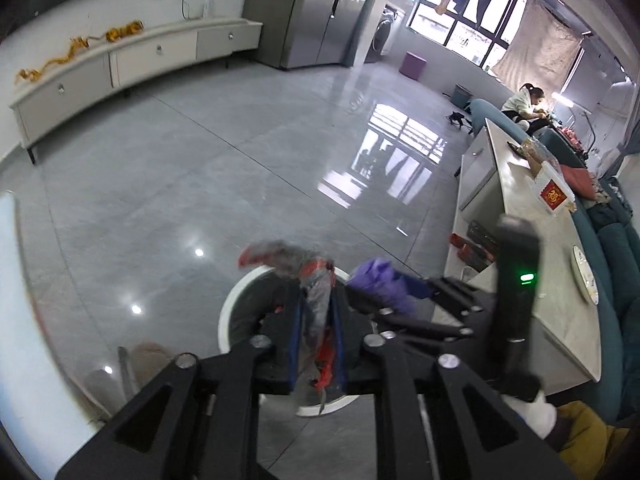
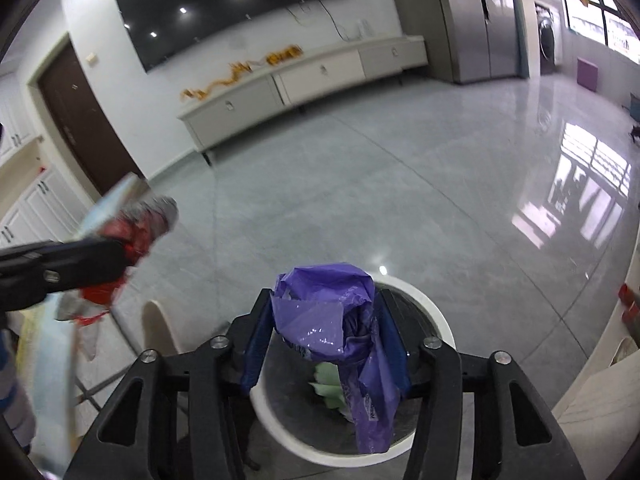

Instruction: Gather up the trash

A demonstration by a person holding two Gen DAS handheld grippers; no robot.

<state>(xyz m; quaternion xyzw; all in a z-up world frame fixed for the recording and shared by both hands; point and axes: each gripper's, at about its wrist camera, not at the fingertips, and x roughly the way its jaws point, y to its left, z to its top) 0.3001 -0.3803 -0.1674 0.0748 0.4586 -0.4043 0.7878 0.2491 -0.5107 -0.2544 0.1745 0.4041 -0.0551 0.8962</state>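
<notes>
each camera sits just behind its own tongs, tilted steeply down, close above the white bin on the grey floor. both views share that bin, the floor, and the long cabinet toward 11 o'clock.

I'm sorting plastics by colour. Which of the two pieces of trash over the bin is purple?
The crumpled purple plastic bag between the right gripper fingers. The left gripper has a grey-and-red wrapper instead. Both hang above the white bin.
</notes>
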